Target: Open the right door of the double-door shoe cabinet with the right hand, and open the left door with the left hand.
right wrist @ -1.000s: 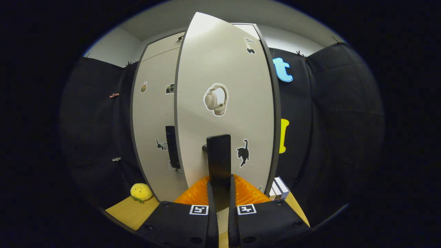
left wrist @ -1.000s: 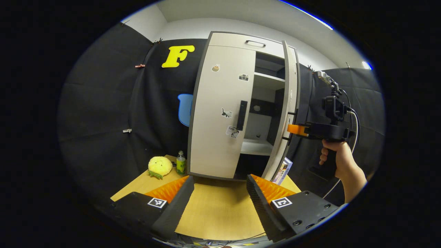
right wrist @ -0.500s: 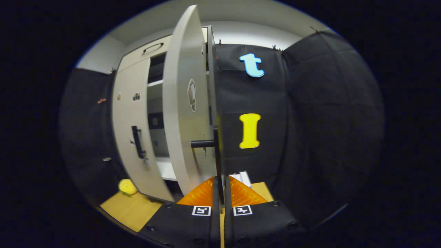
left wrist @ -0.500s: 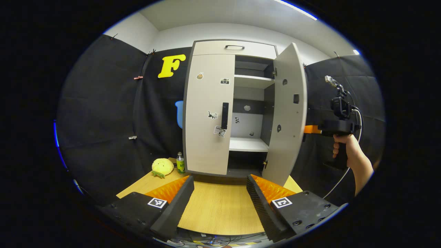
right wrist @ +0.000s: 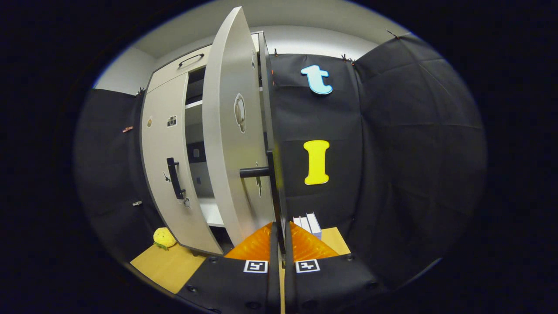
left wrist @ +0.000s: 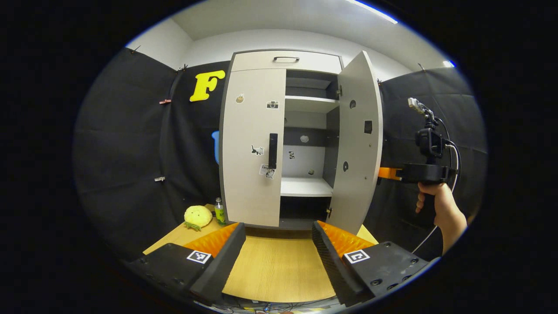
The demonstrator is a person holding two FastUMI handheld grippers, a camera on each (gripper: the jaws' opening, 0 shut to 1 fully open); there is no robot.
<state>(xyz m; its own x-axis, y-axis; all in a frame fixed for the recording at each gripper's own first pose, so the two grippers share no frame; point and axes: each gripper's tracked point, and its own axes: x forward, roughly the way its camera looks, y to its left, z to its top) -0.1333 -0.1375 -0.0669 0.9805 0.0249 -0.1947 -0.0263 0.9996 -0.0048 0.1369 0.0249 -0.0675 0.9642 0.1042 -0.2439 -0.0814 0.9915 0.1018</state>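
The pale shoe cabinet (left wrist: 285, 57) stands at the back of a wooden table (left wrist: 279, 270). Its right door (left wrist: 358, 139) is swung wide open, baring the shelves (left wrist: 306, 186) inside. The left door (left wrist: 250, 148) is closed, with a dark vertical handle (left wrist: 273, 151). My right gripper (right wrist: 279, 237) is shut on the right door's dark handle (right wrist: 273, 187); in the left gripper view it (left wrist: 390, 173) reaches behind the open door, held by a hand (left wrist: 436, 205). My left gripper (left wrist: 275, 237) hangs open over the table, well short of the left door.
A yellow plush toy (left wrist: 197, 216) and a small green bottle (left wrist: 219, 211) sit on the table left of the cabinet. A few boxes (right wrist: 307, 223) stand at its right side. Black cloth walls close in on both sides.
The right gripper has pulled the right door from partly ajar to wide open. The left gripper has drawn back a little from the cabinet and stayed open.
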